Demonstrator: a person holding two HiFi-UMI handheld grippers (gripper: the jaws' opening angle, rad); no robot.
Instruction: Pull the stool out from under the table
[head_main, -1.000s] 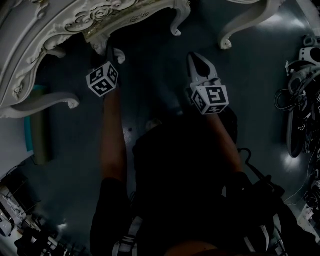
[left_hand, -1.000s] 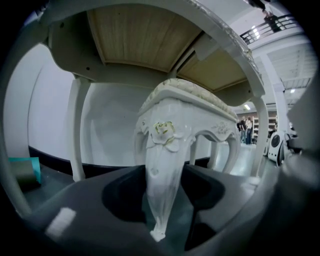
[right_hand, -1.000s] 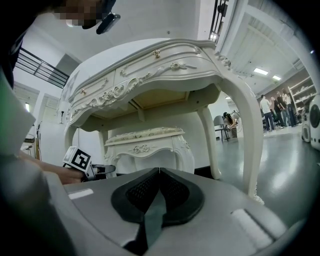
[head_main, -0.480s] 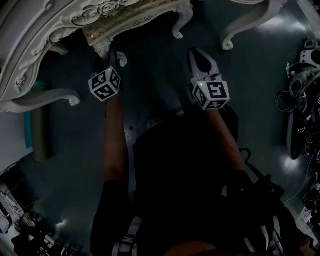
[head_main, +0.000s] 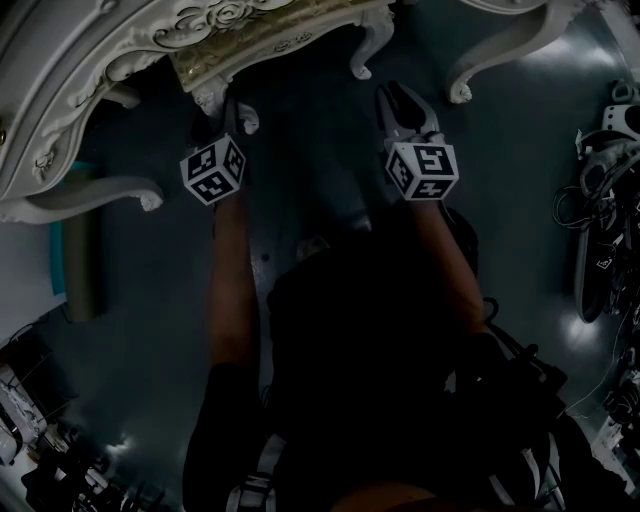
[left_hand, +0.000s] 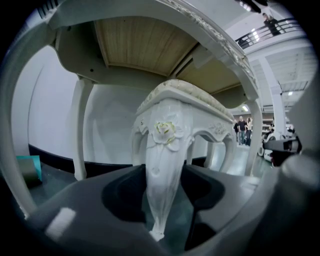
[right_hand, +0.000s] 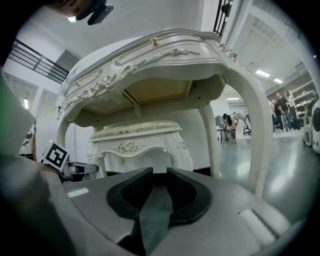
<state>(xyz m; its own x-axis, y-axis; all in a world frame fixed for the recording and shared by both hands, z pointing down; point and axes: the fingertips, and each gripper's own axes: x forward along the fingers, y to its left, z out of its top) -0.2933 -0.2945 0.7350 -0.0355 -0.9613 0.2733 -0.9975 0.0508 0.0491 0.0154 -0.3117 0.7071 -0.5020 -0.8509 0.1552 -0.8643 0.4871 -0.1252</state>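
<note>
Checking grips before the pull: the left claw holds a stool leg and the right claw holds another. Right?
Not quite. The left claw does hold a stool leg, but the right claw holds nothing: the right gripper view shows its jaws, which have just been opening, with nothing between them.

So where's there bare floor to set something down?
Bare floor lies between the stool's right front leg and the table's curved leg, and in front of the stool. Crowded: cables and gear along the right edge, a teal object by the table's left leg.
</note>
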